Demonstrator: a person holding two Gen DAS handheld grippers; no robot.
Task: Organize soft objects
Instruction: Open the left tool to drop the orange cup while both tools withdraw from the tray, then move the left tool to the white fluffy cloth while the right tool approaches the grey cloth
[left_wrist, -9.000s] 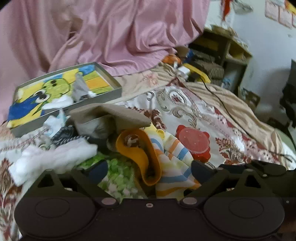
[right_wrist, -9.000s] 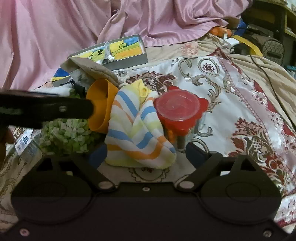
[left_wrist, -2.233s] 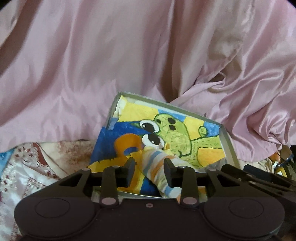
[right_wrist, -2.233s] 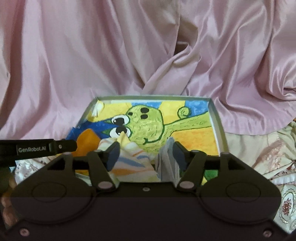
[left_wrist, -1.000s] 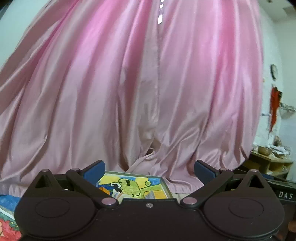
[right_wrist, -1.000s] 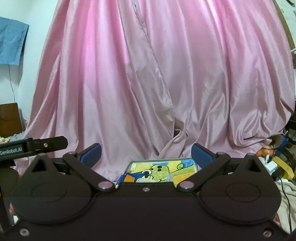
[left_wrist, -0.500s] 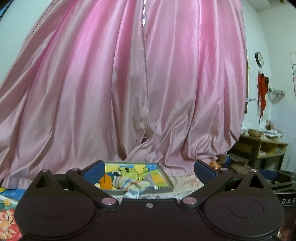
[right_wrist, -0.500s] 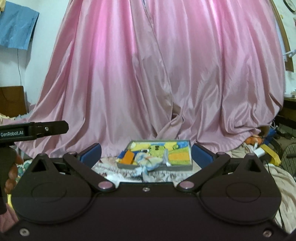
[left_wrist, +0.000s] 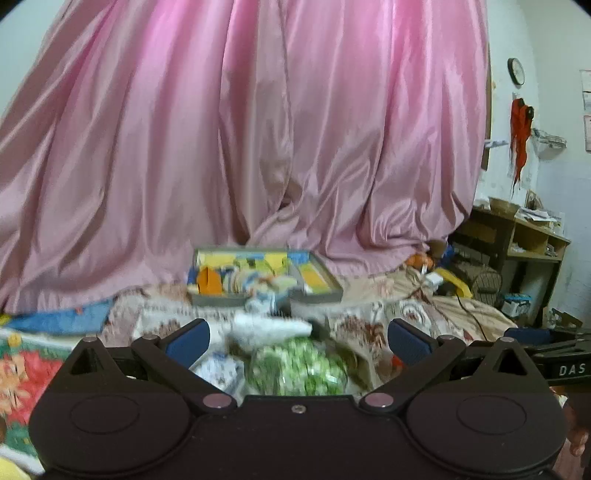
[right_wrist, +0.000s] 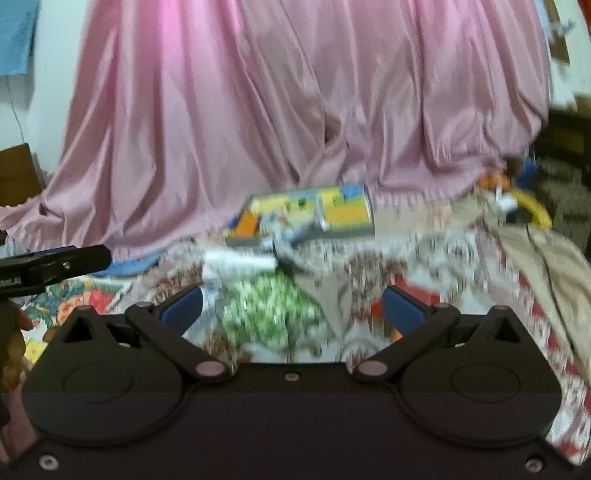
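Note:
A grey tray with a cartoon frog picture (left_wrist: 314, 293) (right_wrist: 332, 230) lies on the bed below the pink curtain and holds an orange cloth (left_wrist: 208, 278) and striped cloth. A green-and-white fluffy cloth (left_wrist: 299, 369) (right_wrist: 266, 306) and a white cloth (left_wrist: 269, 326) (right_wrist: 236, 264) lie on the bed nearer me. My left gripper (left_wrist: 297, 339) is open and empty, above the green cloth. My right gripper (right_wrist: 291, 306) is open and empty, also over it. Both views are blurred.
The pink curtain (left_wrist: 258, 129) fills the background. The bedspread is patterned (right_wrist: 461, 258). A red object (right_wrist: 424, 295) lies by my right gripper's right finger. A wooden shelf (left_wrist: 517, 236) and clutter stand at the right. The left gripper's body shows in the right wrist view (right_wrist: 51, 264).
Both grippers have tilted down and pulled back from the tray. The green and white cloths on the bed have come into view between the fingers.

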